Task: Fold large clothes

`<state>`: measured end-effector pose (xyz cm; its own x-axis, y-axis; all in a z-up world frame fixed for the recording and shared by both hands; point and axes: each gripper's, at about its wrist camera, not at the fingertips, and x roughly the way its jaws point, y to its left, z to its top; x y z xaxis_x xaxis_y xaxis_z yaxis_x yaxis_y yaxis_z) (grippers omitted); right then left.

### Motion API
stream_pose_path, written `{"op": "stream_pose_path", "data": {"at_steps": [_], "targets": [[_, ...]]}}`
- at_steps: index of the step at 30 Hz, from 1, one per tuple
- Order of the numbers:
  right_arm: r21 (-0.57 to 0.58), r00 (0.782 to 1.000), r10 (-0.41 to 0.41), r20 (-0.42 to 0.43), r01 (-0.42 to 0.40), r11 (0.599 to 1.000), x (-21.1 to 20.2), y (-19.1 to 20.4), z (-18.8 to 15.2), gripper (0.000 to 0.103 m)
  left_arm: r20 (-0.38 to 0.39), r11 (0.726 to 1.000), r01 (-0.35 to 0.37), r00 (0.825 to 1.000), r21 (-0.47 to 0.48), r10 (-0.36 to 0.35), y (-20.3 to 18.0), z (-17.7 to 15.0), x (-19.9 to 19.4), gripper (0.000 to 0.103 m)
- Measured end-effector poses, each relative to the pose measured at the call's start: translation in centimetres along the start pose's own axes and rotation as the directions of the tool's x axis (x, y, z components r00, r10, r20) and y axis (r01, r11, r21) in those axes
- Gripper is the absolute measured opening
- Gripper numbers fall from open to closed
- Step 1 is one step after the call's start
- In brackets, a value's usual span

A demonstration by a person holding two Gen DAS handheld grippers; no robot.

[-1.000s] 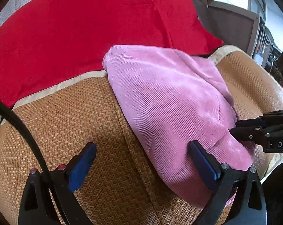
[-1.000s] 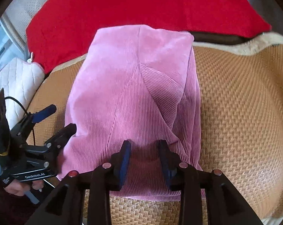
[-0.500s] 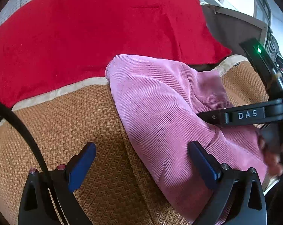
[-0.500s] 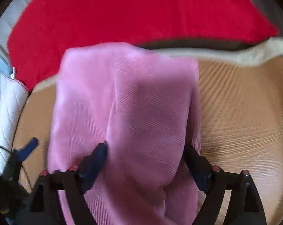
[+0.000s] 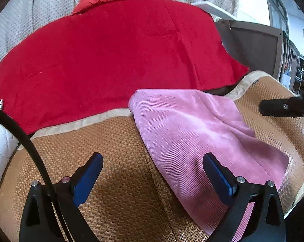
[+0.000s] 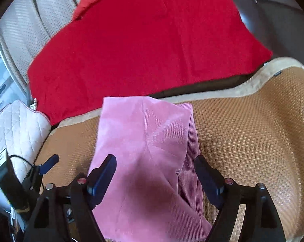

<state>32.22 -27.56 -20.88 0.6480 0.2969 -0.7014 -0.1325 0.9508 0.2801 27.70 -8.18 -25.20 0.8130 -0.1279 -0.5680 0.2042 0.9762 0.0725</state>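
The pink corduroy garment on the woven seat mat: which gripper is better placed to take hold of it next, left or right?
Probably the right gripper: it is open with the pink garment directly between its fingers. The left gripper, also open, hangs mostly over the bare mat; only its right finger overlaps the garment's edge.

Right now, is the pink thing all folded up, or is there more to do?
Mostly done, it seems: the pink garment lies on the woven mat as a narrow folded bundle with layers overlapping. Nothing is in hand: the left gripper and right gripper are both open, holding no cloth. One more fold may remain. The red cloth behind lies spread flat, unfolded.
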Motion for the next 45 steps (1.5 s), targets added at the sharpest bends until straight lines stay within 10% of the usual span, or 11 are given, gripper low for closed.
{"op": "stream_pose_path", "data": {"at_steps": [28,45], "targets": [[-0.065,1.0,-0.021,0.0,0.021,0.998,-3.0,3.8,-1.0,0.083,0.056,0.996,-0.032,0.998,-0.08,0.037,3.2,0.3,-2.2,0.1],[-0.204,0.958,-0.261,0.116,0.28,0.938,-3.0,5.4,-1.9,0.083,0.099,0.998,-0.022,0.995,-0.065,0.029,2.5,0.3,-2.2,0.1]]}}
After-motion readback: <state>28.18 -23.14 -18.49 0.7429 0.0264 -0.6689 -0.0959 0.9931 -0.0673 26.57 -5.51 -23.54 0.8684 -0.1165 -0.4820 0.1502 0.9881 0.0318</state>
